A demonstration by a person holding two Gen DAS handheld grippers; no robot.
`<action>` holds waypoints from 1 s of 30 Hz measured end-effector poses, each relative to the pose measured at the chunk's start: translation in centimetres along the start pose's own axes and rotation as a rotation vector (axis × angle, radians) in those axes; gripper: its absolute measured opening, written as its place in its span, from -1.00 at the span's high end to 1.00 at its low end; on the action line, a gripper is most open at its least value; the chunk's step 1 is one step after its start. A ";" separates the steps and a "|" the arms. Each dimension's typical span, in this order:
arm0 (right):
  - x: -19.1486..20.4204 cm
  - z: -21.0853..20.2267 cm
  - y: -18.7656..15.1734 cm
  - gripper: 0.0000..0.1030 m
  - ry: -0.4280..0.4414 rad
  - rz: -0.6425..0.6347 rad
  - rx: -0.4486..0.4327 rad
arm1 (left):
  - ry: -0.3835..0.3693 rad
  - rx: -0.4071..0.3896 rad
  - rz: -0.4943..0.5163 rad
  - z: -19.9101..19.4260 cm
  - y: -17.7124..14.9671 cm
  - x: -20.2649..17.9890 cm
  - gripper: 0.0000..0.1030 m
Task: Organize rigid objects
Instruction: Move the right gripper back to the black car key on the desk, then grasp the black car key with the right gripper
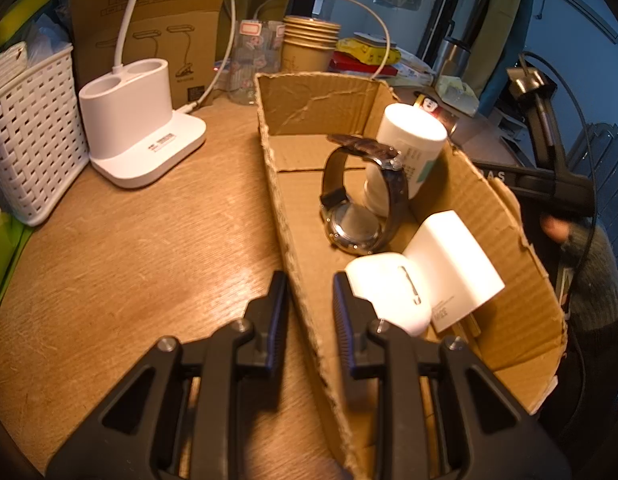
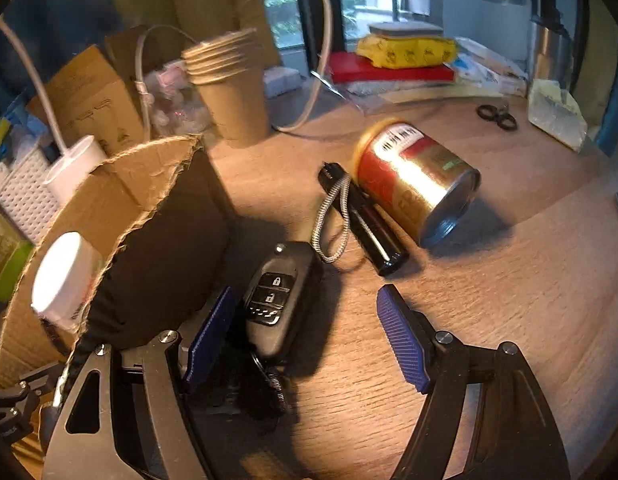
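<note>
Left gripper (image 1: pixel 309 280) straddles the cardboard box (image 1: pixel 505 216) wall at 6 o'clock, jaws part-open, apparently steadying it; watch (image 1: pixel 361 200), white bottle (image 1: pixel 409 152) and white case (image 1: pixel 389 292) lie inside. Right gripper (image 2: pixel 305 332) gapes wide, empty, left pad beside the car key (image 2: pixel 277 300) on the bench (image 2: pixel 509 300); flashlight (image 2: pixel 365 220) and can (image 2: pixel 417 180) wait at 12 o'clock.

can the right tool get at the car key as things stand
Probably yes. The right tool is open, and the car key lies flat on the table between its fingers, nearer the left one, with nothing on top. The cardboard box wall stands close beside that finger.
</note>
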State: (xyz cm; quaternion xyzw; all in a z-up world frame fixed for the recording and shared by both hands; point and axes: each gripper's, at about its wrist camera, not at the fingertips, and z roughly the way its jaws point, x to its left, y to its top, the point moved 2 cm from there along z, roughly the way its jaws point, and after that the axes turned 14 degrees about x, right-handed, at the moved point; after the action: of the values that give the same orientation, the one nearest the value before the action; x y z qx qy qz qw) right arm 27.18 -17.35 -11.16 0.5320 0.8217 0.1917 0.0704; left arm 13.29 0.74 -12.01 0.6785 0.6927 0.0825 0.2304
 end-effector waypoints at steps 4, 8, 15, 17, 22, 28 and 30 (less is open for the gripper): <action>0.2 0.2 0.0 -0.49 -0.080 -0.011 0.009 | 0.001 0.000 0.000 0.0 0.0 0.0 0.52; 0.2 0.3 0.2 -0.49 -0.086 -0.016 0.010 | 0.000 0.000 0.000 0.0 0.0 0.0 0.52; 0.7 0.6 0.4 -0.10 -0.104 -0.037 0.000 | 0.000 0.000 0.000 0.0 0.0 0.0 0.52; 0.7 0.4 0.2 0.21 -0.108 -0.033 -0.009 | 0.000 0.000 0.000 0.0 0.0 0.0 0.52; 0.8 -0.4 -0.3 0.26 -0.141 -0.022 -0.042 | 0.001 0.000 0.000 0.0 0.0 0.0 0.52; 1.0 -1.8 -1.3 0.26 -0.162 -0.014 -0.098 | 0.001 0.001 0.000 0.0 0.0 0.0 0.52; 0.9 -2.5 -1.7 0.26 -0.154 -0.005 -0.132 | 0.000 0.000 0.000 0.0 0.0 0.0 0.52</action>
State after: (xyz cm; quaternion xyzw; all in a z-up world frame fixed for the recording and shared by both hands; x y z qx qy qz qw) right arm 24.54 -17.79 -9.41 0.5374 0.8007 0.2038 0.1687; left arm 13.29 0.73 -12.00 0.6783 0.6929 0.0824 0.2302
